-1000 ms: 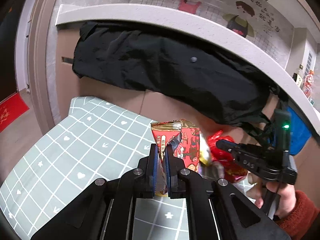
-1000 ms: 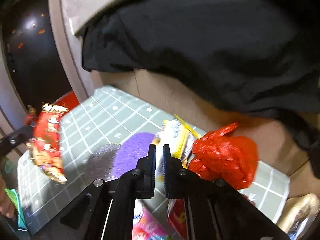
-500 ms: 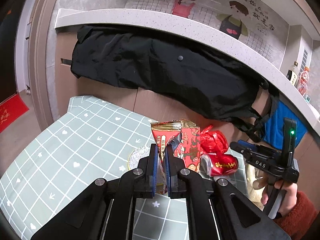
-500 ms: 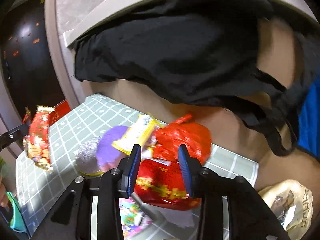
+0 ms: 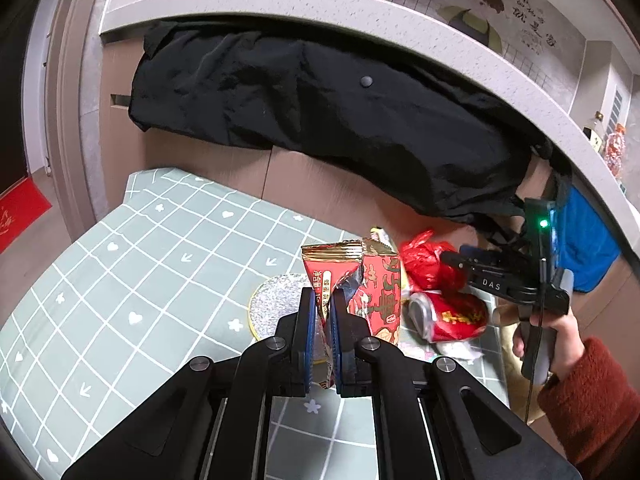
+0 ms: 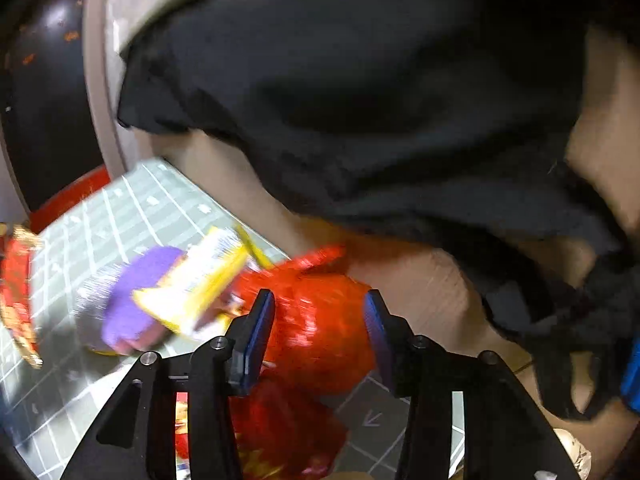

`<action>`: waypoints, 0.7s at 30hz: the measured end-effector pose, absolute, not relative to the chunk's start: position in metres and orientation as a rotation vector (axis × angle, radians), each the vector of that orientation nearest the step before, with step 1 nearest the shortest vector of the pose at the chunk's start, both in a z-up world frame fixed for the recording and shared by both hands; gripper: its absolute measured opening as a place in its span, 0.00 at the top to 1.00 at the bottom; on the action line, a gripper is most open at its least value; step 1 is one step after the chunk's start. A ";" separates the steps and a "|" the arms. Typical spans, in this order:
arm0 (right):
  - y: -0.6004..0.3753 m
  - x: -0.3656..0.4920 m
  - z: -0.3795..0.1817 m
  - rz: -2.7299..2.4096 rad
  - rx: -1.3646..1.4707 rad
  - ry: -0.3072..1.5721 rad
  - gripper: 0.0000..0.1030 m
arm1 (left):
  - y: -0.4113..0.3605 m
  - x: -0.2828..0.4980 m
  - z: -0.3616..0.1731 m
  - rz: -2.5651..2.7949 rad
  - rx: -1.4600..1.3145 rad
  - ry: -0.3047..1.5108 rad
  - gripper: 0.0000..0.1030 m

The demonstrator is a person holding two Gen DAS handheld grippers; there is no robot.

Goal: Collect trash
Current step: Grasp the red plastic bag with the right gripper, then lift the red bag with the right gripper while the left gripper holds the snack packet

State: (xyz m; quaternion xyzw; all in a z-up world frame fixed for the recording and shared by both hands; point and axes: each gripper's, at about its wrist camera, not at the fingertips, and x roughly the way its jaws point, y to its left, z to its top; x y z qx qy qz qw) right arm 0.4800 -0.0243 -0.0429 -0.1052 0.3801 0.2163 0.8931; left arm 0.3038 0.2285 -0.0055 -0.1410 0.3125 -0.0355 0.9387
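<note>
At the right of the left wrist frame, the black body of the right gripper (image 5: 452, 258) carries the white letters "DAS". Chinese characters show on the red snack packet (image 5: 378, 292), the red can (image 5: 456, 316) and the wall sticker (image 5: 528, 12) at upper right, too small to read. The right wrist frame is blurred; nothing reads there.

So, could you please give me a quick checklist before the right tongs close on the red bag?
1. Left tongs shut on the red snack wrapper: ok.
2. Right tongs open wide: ok.
3. Crumpled red bag sits between the right fingers: ok, though the view is blurred.
4. Yellow wrapper outside the gap, left of it: ok.
5. Fingers low enough to grip the bag: cannot tell.
6. Red can apart from the bag: cannot tell.
</note>
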 end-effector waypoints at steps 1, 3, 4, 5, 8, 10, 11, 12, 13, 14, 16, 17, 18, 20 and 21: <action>-0.027 0.484 -0.050 0.460 -0.202 0.818 0.54 | 0.230 0.307 -0.007 -0.068 -0.288 0.643 0.93; -0.028 0.488 -0.065 0.490 -0.188 0.869 0.51 | 0.231 0.315 -0.011 -0.060 -0.295 0.650 0.93; -0.028 0.487 -0.069 0.488 -0.187 0.870 0.51 | 0.230 0.318 -0.013 -0.059 -0.299 0.654 0.93; -0.029 0.486 -0.069 0.482 -0.179 0.854 0.55 | 0.229 0.321 -0.014 -0.058 -0.302 0.659 0.93; -0.033 0.477 -0.057 0.460 -0.152 0.786 0.64 | 0.222 0.326 -0.014 -0.060 -0.290 0.662 0.93; -0.033 0.463 -0.039 0.453 -0.153 0.728 0.66 | 0.217 0.324 -0.010 -0.058 -0.274 0.644 0.93; -0.033 0.460 -0.033 0.453 -0.151 0.711 0.67 | 0.217 0.324 -0.008 -0.057 -0.268 0.635 0.93; -0.034 0.452 -0.022 0.454 -0.144 0.687 0.68 | 0.215 0.322 -0.004 -0.053 -0.263 0.622 0.93; -0.035 0.446 -0.014 0.459 -0.135 0.673 0.70 | 0.214 0.321 0.000 -0.051 -0.260 0.609 0.93; -0.037 0.439 -0.004 0.469 -0.119 0.658 0.70 | 0.211 0.318 0.006 -0.047 -0.256 0.592 0.93; -0.041 0.423 0.015 0.487 -0.092 0.624 0.70 | 0.207 0.312 0.016 -0.038 -0.247 0.561 0.93; -0.041 0.413 0.026 0.497 -0.090 0.599 0.70 | 0.203 0.308 0.023 -0.032 -0.235 0.539 0.93; -0.043 0.405 0.033 0.506 -0.089 0.581 0.70 | 0.199 0.305 0.029 -0.028 -0.225 0.523 0.93; -0.050 0.389 0.045 0.523 -0.090 0.548 0.70 | 0.193 0.297 0.039 -0.026 -0.212 0.494 0.93; -0.052 0.383 0.050 0.525 -0.098 0.533 0.70 | 0.189 0.293 0.044 -0.026 -0.205 0.478 0.93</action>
